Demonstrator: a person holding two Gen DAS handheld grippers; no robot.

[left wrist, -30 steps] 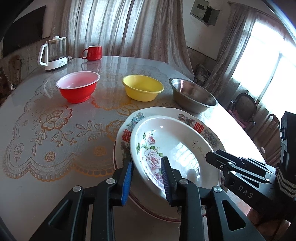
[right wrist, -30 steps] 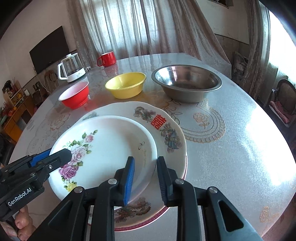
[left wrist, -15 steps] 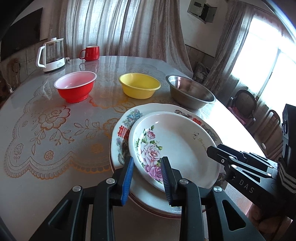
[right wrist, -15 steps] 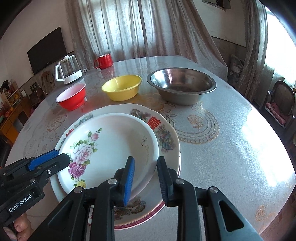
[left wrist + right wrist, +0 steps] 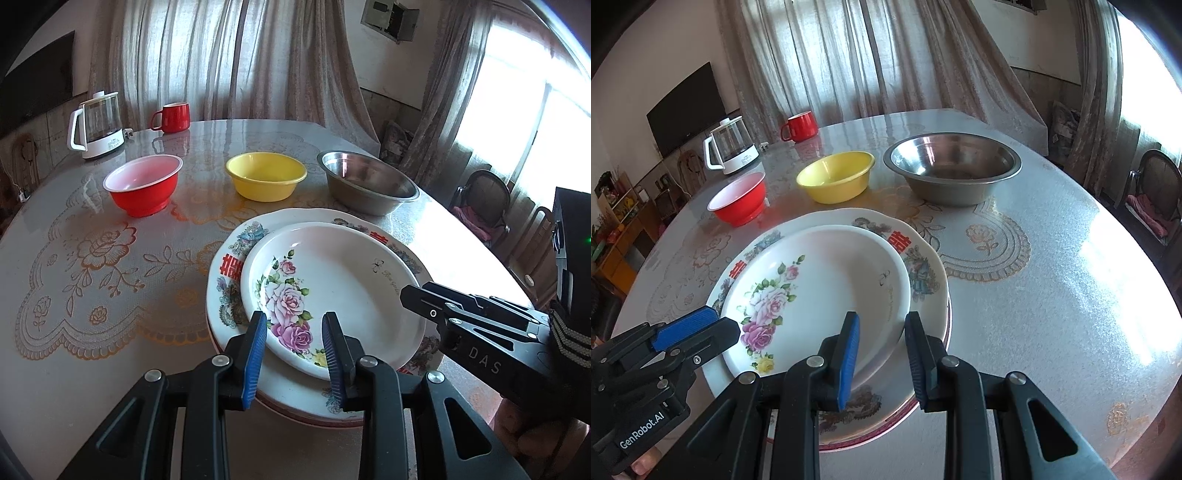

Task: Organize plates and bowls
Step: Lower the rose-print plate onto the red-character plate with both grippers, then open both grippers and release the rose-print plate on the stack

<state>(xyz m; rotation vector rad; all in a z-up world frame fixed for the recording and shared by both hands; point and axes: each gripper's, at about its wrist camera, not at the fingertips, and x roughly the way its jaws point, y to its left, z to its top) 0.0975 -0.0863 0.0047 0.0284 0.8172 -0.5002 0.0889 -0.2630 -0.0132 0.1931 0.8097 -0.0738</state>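
A white deep plate with pink roses (image 5: pixel 332 280) (image 5: pixel 827 280) lies inside a larger scalloped plate with red characters (image 5: pixel 236 266) (image 5: pixel 923 266) near the table's front. My left gripper (image 5: pixel 293 354) is shut on the rose plate's near-left rim, one pad inside and one outside. On the opposite rim my right gripper (image 5: pixel 881 350) is shut the same way. Each gripper shows in the other's view, the right gripper (image 5: pixel 424 299) and the left gripper (image 5: pixel 701 332). Behind the plates stand a red bowl (image 5: pixel 142 188), a yellow bowl (image 5: pixel 266 181) and a steel bowl (image 5: pixel 369 184) in a row.
A glass kettle (image 5: pixel 98 125) and a red mug (image 5: pixel 173 117) stand at the far left of the round table (image 5: pixel 92 295). Chairs (image 5: pixel 484 199) are beyond the right edge. Bare tabletop (image 5: pixel 1052 295) lies right of the plates.
The rose plate, held tilted above the big plate a second ago, has come down and levelled out inside it. Both grippers kept their hold on its rim.
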